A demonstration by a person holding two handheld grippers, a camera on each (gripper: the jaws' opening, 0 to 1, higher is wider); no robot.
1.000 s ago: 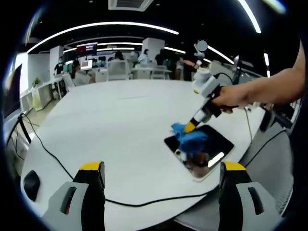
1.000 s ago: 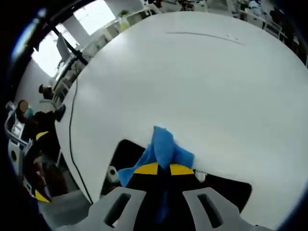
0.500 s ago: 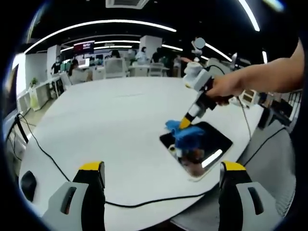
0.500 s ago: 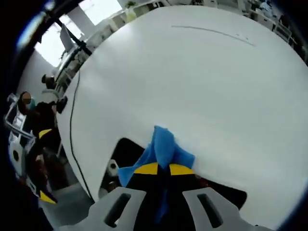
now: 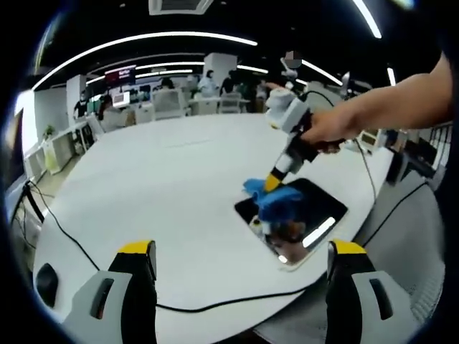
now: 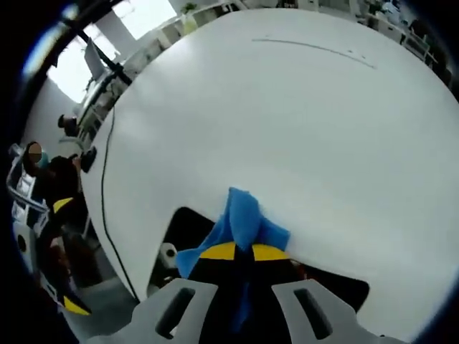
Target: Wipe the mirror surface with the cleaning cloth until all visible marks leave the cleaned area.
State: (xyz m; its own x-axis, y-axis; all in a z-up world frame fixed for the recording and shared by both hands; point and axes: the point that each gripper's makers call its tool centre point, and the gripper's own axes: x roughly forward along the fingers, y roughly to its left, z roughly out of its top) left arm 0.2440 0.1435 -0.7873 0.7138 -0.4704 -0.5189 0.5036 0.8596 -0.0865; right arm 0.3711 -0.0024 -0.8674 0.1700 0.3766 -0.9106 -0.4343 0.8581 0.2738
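Where the left gripper view looks across the white bench [image 5: 158,186], the left gripper [image 5: 240,276] shows at the bottom of the frame with its yellow-tipped jaws spread wide apart and nothing between them. Right of centre lies the mirror [image 5: 301,218], a dark rectangular plate with a pale rim, flat on the bench near its right edge and reflecting a bright strip of ceiling light. On the mirror's upper left corner sits the blue cleaning cloth [image 5: 276,204], bunched up, partly on the glass and partly over its edge. The right gripper [image 5: 272,184] reaches down from the upper right, held by a hand [image 5: 326,132], its yellow tips pressed into the cloth. A black cable [image 5: 86,247] trails across the lower left of the bench. In the right gripper view, the right gripper [image 6: 237,252] rises from the bottom centre with its jaws closed together on the cleaning cloth [image 6: 244,218], which sticks up above the yellow tips. The mirror [image 6: 190,233] shows dark to either side of the jaws, at lower centre, with the white bench [image 6: 287,122] spreading across the upper frame and the cable [image 6: 104,193] curving down the left side.
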